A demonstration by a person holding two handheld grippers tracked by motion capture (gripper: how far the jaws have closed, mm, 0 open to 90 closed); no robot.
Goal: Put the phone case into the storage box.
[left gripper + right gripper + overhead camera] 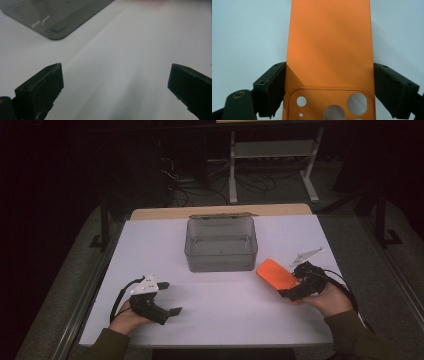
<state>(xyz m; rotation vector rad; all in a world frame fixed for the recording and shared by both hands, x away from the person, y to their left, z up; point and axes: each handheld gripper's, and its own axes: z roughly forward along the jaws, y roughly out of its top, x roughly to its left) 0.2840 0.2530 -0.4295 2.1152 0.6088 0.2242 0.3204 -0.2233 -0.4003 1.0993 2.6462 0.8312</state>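
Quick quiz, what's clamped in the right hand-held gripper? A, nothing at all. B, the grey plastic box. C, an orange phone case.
C: in the right gripper view both pads of the right hand-held gripper press the side edges of the orange phone case, camera cutouts showing.

In the high view, the white table (210, 315) is lit from above, while the room behind it is left almost black; only a pale shelf frame (272, 150) is made out there. The picture is soft and a little grainy. A faint shadow is cast under the left gripper (169, 297). In the left gripper view, the table surface is seen bright, with broad pale streaks of light and soft grey shadow across it; the grey transparent box (52, 17) and the near jaws are blurred. In the right gripper view, the orange phone case (329, 47) is evenly lit, and soft diagonal shadows are laid across it. Its far end is slightly out of focus.
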